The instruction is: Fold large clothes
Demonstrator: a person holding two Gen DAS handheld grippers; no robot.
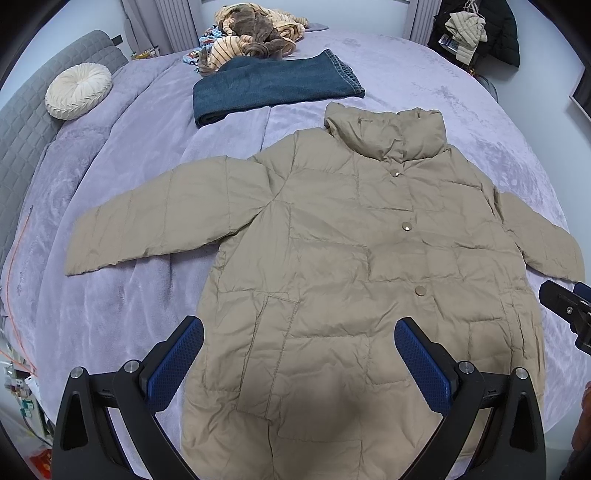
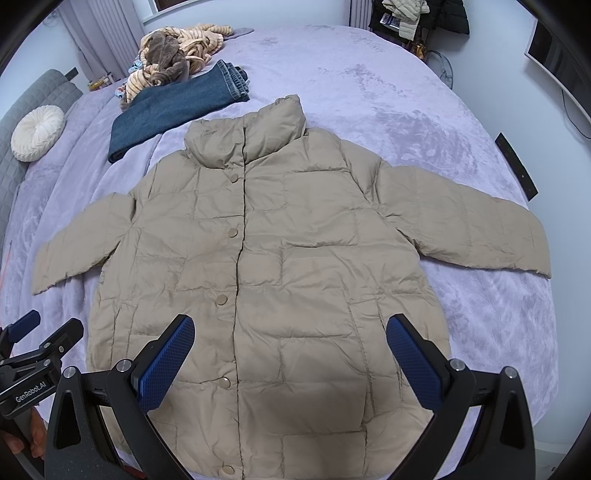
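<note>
A beige quilted puffer jacket (image 1: 351,258) lies flat and face up on the lilac bedspread, buttoned, collar pointing away, both sleeves spread out; it also shows in the right wrist view (image 2: 295,266). My left gripper (image 1: 299,339) is open and empty, hovering over the jacket's lower left part near the hem. My right gripper (image 2: 290,336) is open and empty over the lower front, right of the button line. The right gripper's tip shows at the right edge of the left wrist view (image 1: 565,306), and the left gripper shows at the lower left of the right wrist view (image 2: 33,350).
A folded pair of blue jeans (image 1: 273,85) lies beyond the collar. A heap of striped and brown clothes (image 1: 255,33) sits at the far end. A round white cushion (image 1: 78,90) rests by the grey headboard (image 1: 26,125) at left. Jackets hang at the far right (image 1: 476,29).
</note>
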